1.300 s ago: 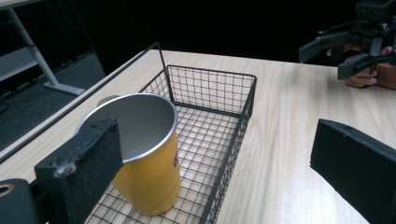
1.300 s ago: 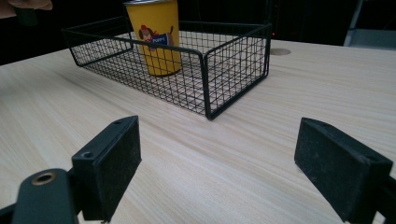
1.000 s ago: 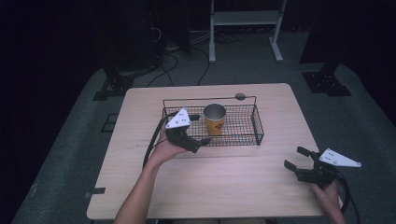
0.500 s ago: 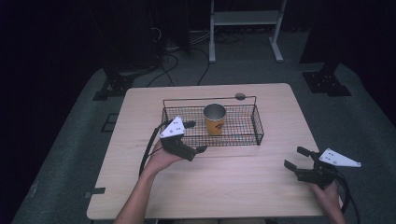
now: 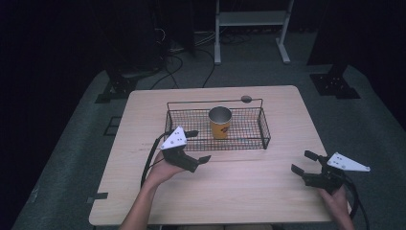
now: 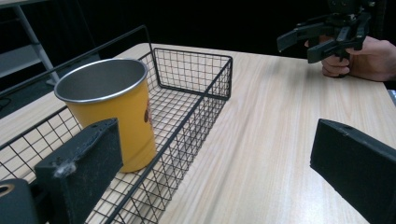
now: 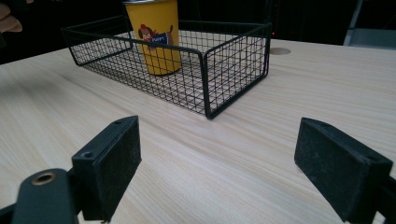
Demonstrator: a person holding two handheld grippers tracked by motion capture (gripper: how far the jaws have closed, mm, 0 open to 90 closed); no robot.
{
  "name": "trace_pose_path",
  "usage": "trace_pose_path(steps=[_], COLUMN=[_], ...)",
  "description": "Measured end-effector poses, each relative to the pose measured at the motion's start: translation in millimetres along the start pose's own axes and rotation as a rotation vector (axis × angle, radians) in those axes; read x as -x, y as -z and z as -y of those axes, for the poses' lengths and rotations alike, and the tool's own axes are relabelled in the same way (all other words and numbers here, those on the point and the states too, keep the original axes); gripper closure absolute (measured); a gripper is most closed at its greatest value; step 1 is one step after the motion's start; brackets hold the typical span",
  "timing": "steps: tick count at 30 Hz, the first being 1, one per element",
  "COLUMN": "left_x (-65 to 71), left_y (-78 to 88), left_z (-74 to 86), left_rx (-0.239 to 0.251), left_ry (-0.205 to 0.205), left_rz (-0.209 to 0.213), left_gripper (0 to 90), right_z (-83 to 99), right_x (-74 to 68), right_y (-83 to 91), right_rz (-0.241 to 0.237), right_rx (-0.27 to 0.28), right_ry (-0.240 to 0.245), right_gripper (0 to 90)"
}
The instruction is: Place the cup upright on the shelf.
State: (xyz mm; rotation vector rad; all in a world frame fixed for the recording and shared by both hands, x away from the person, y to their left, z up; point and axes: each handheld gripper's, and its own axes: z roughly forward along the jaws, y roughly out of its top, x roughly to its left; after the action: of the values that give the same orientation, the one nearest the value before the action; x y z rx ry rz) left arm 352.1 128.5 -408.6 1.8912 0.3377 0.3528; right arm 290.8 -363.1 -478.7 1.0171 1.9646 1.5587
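Left gripper (image 5: 197,146) sits at the near left corner of the basket (image 5: 264,128), jaws spread wide with nothing between them. From the left gripper view one jaw is over the basket's mesh and the other is out over bare table (image 6: 261,140), so it's straddling the front wall. The left hand (image 5: 163,170) cradles it from below, palm up, forearm coming in from the bottom edge, jaws aimed to the right and a bit away from the person.

Right gripper (image 5: 305,163) is well apart from the basket, near the table's right front corner, jaws also wide open and empty, pointing left toward the middle. The right hand (image 5: 335,201) grips it from behind, low over the wood.

Count: two grippers, one basket, one cup (image 5: 220,122). The cup is yellow with a metal inside and a cartoon print on the side, standing upright in the middle of the basket, mouth up, so its long axis is vertical. The basket is a black wire one, long side running left to right across the table, with a thin handle bar over its far side.
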Motion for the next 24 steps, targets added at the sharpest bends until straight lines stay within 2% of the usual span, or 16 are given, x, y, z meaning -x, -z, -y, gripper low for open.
trace_pose_path(steps=[3, 6, 24], left_x=[1.6, 3.9, 15.5], left_y=[0.8, 2.6, 8.3], left_z=[1.9, 5.5, 20.1], left_rx=[0.005, 0.02, 0.0], left_ry=[0.005, 0.014, 0.011], left_rz=[0.002, 0.023, 0.008], left_gripper=[1.6, 1.6, 1.6], right_z=[0.0, 0.0, 0.0], right_x=[0.1, 0.1, 0.0], right_y=[0.0, -0.1, -0.2], right_rz=[0.0, 0.0, 0.001], right_rx=[0.0, 0.0, -0.001], right_ry=[0.001, 0.003, 0.003], right_gripper=[13.6, 13.6, 13.6])
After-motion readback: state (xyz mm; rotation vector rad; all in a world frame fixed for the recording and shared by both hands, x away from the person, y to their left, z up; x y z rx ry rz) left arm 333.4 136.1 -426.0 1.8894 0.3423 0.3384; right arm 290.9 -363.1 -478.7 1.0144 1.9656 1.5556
